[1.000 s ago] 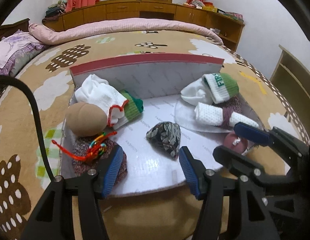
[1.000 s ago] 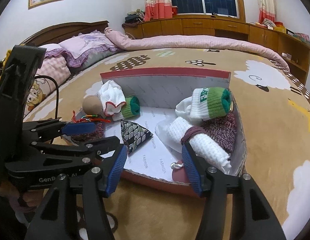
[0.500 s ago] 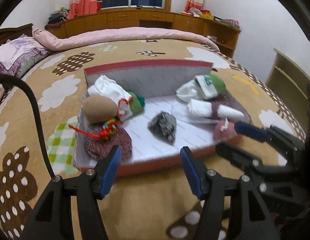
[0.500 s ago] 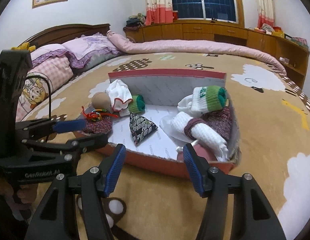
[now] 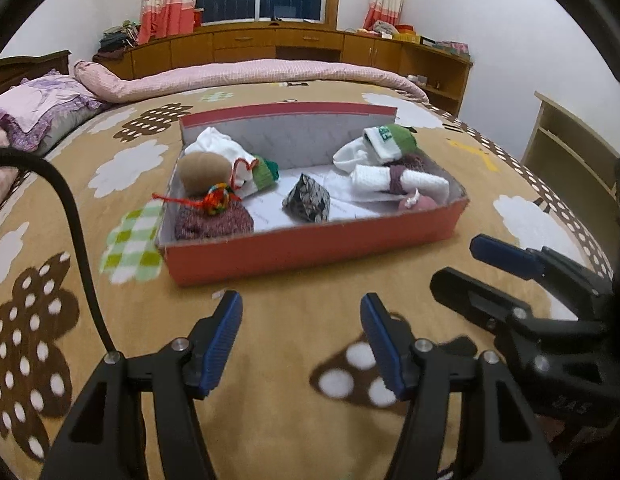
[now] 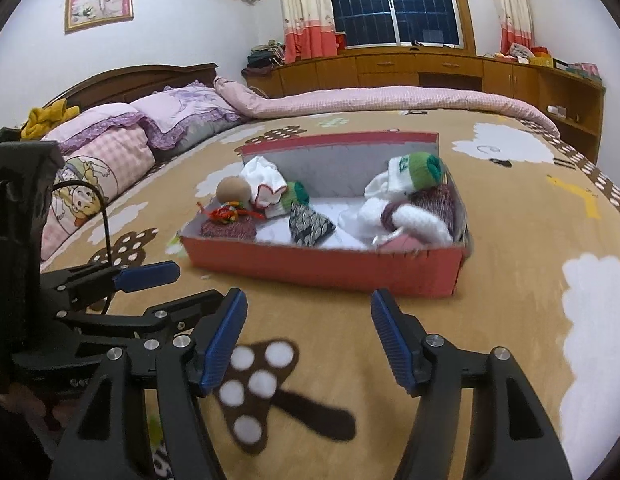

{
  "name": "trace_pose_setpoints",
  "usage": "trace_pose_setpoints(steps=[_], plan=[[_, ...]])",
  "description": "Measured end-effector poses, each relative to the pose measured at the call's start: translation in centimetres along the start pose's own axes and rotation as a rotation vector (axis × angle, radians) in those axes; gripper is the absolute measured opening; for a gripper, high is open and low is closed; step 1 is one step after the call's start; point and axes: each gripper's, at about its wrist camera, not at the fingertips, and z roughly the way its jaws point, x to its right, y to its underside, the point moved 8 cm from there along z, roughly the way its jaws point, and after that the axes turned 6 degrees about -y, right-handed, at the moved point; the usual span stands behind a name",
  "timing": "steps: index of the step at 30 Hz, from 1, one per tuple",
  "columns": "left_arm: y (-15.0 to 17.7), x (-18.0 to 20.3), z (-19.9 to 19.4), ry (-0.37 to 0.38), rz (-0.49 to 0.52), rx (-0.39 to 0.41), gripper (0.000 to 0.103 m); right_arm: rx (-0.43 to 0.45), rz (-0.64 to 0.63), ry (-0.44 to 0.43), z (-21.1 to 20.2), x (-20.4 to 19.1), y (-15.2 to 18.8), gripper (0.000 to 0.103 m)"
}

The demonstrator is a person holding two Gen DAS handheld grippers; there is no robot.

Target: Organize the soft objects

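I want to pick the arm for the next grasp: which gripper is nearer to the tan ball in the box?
Left. The left gripper is in front of the ball's end of the box; the right gripper is further along toward the other end.

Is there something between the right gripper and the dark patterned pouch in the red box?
Yes. The red box's front wall stands between the open right gripper and the dark patterned pouch. Only bare blanket lies before that wall; the gripper would probably have to come over it.

Tan patterned bed blanket under red cardboard box (pink rolled quilt along far edge).
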Motion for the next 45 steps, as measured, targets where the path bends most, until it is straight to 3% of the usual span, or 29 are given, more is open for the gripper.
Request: trace_pose_setpoints(steps=[7,16,25,29,45], plan=[[3.6,-0.3,2.0,-0.042,-0.036,-0.060,0.065,-0.065,0.021,0.043,0.5,-0.5,3.3,0.066],[3.9,-0.7,3.0,-0.058,-0.050,-0.083,0.070,-0.104,0.018,0.113,0.8,0.3,4.5,0.066],[2.3,-1.3,5.1,-0.073,-0.054,-0.126,0.077,-0.229,0.030,0.166,3.1,2.1,5.1,0.067],[1.9,-2.1,5.8,-0.046,-0.080,-0.130,0.080,-0.262,0.000,0.182,4.8,2.9,4.3,0.075],[2.2,-2.1,5.5,-0.043,-0.087,-0.121,0.080,-0.246,0.011,0.138,5.1,2.8,4.2,0.080]])
